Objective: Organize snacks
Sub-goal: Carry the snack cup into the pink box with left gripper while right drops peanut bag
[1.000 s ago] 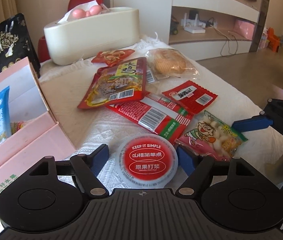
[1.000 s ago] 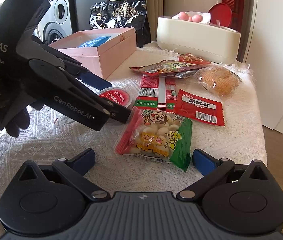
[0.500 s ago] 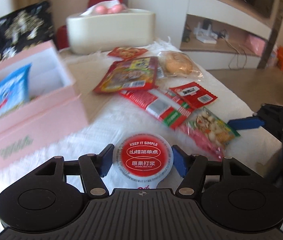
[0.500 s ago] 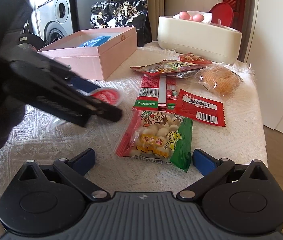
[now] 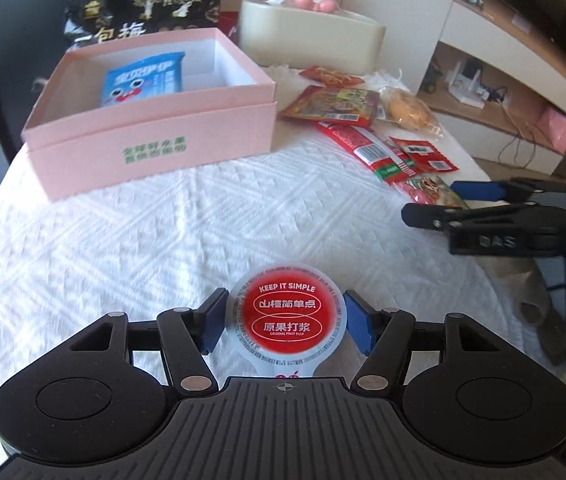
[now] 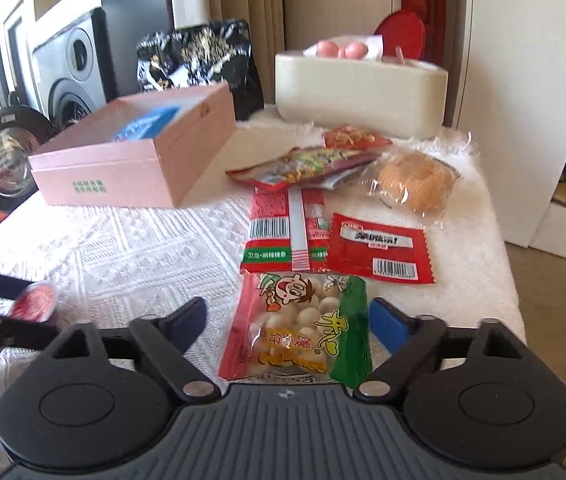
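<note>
Right, left hand-held gripper (image 5: 285,326) is pinching the round red-lidded jelly cup (image 5: 288,317), both blue pads against its rim, held over the white quilted cloth of the surface (image 5: 123,248). Plenty of bare cloth between cup and the open pink box (image 5: 151,136); box holds a blue snack pack (image 5: 141,80) w/ free room beside it. Right hand-held gripper (image 6: 287,322) is spread wide, straddling the near end of the ball-snack bag (image 6: 303,328), pads not touching it. Past that bag, touching or overlapping: long red/green pack (image 6: 283,236), small red sachet (image 6: 379,246), wrapped round cake (image 6: 415,180), flat red pouch (image 6: 307,164). The surface's right edge is close to the sachet. Cream tissue box (image 6: 359,92) and black bag (image 6: 199,64) at the far edge. Right view only: washing machine (image 6: 71,76) left of surface. Left view only: box interior, wall shelves w/ cables (image 5: 495,92).
</note>
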`<state>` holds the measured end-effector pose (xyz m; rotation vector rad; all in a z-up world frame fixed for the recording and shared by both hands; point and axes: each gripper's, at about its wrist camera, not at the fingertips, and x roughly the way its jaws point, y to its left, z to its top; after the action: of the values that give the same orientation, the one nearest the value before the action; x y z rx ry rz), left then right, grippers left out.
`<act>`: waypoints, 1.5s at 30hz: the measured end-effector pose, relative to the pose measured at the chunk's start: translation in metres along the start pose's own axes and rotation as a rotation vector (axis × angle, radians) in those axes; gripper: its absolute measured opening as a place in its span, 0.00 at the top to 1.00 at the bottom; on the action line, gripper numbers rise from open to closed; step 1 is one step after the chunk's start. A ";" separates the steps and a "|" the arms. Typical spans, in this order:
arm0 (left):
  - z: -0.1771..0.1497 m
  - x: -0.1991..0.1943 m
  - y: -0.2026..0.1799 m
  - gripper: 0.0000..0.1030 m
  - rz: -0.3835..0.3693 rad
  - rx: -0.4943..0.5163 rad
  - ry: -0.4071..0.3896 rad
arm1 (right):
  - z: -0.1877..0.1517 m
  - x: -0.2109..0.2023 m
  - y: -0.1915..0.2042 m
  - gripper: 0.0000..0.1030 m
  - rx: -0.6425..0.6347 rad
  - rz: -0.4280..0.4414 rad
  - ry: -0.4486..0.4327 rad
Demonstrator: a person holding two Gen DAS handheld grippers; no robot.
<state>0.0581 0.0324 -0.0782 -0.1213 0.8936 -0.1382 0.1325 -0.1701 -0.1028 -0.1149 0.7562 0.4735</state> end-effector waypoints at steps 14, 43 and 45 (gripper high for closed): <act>-0.010 -0.065 0.017 0.34 -0.037 -0.028 -0.128 | 0.007 -0.072 0.058 0.48 -0.158 0.171 -0.027; 0.168 0.063 0.190 0.35 -0.092 -0.364 -0.310 | 0.163 0.056 0.124 0.48 -0.220 0.116 -0.157; 0.178 0.070 0.190 0.35 -0.116 -0.328 -0.222 | 0.164 0.073 0.133 0.45 -0.226 0.160 -0.161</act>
<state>0.2537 0.2156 -0.0518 -0.4850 0.6818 -0.0828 0.2220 0.0194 -0.0251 -0.2252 0.5548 0.7120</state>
